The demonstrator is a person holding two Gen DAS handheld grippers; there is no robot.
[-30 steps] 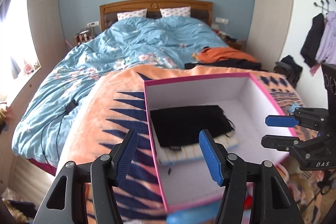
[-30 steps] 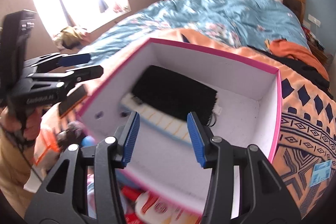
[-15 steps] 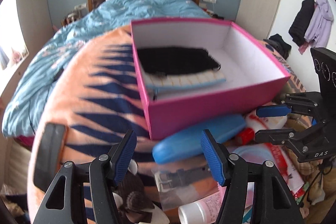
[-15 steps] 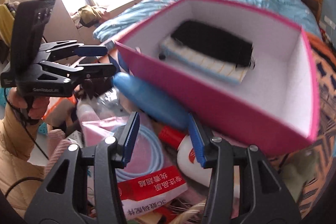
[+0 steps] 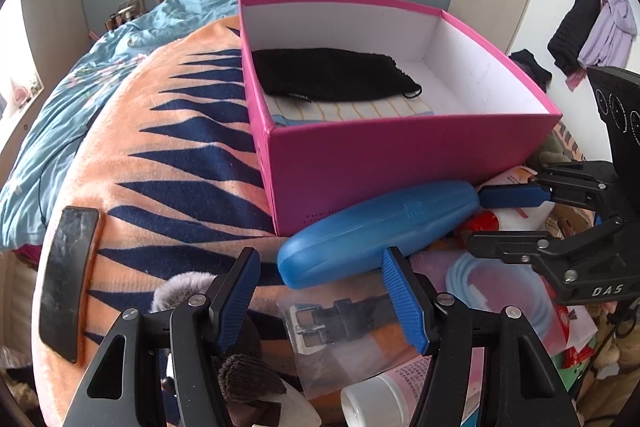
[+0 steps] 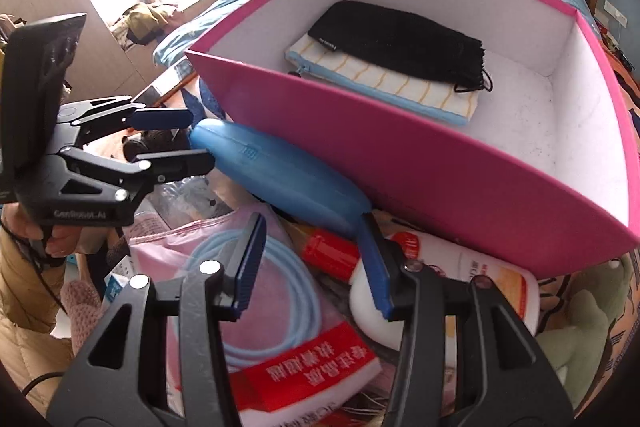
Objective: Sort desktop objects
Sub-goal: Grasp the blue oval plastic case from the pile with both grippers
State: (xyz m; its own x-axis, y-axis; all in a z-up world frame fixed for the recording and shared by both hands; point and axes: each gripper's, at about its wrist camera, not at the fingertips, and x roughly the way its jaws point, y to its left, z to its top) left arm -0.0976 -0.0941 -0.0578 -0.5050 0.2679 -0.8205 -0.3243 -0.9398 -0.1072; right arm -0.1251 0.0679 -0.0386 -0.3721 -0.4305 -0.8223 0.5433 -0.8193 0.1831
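Note:
A pink box (image 5: 400, 163) (image 6: 400, 167) sits on the orange blanket and holds a black pouch (image 5: 332, 75) (image 6: 396, 35) on a striped zip pouch (image 5: 352, 109) (image 6: 384, 83). A blue oval case (image 5: 380, 223) (image 6: 280, 171) leans against the box's front wall. My left gripper (image 5: 324, 303) hangs open over a bagged black strap with a buckle (image 5: 340, 319), nothing between its fingers. My right gripper (image 6: 312, 263) stands open above a red-capped white bottle (image 6: 440, 283) and a pink bag with a blue cable (image 6: 280, 299), close to the case's end.
A dark phone (image 5: 68, 279) lies on the blanket (image 5: 160, 167) at the left. A brush (image 5: 244, 375), a white tube (image 5: 376, 403) and a red-and-white packet (image 6: 308, 371) crowd the near pile. A green plush toy (image 6: 580, 331) lies at the right. The bed (image 5: 120, 39) stretches behind.
Both grippers have dropped and tilted down from above the box's inside to the pile in front of it. The blue case, strap and bottle have come into view. Their jaws keep the same width.

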